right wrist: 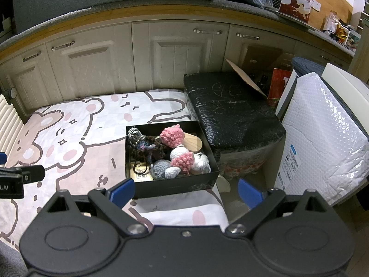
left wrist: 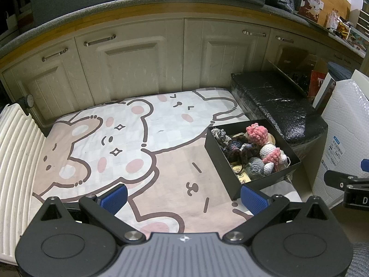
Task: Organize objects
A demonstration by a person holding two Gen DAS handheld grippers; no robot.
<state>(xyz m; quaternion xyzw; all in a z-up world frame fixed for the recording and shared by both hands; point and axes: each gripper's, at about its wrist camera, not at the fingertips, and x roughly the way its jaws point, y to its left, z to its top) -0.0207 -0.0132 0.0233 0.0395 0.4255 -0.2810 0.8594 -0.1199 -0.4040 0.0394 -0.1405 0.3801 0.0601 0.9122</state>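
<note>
With both the left gripper [left wrist: 183,197] and right gripper [right wrist: 186,190] spread wide and empty, the open black cardboard box [right wrist: 175,185] of crocheted yarn toys [right wrist: 171,136] sits at the cartoon-bear mat's [left wrist: 161,161] right edge, perhaps overhanging, so a careless nudge could tip it off.

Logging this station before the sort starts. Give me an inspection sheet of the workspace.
Surface: cartoon-bear blanket, bare outside the box.
Job's things: black box on the blanket's right edge, holding crochet toys, a knotted rope, a wooden piece and printed cards.
Clutter: black wrapped bundle, bubble-wrap parcel.
Grippers: left gripper and right gripper open, empty.
Cables: nothing seen.
Surroundings: cream cabinets, white radiator.
</note>
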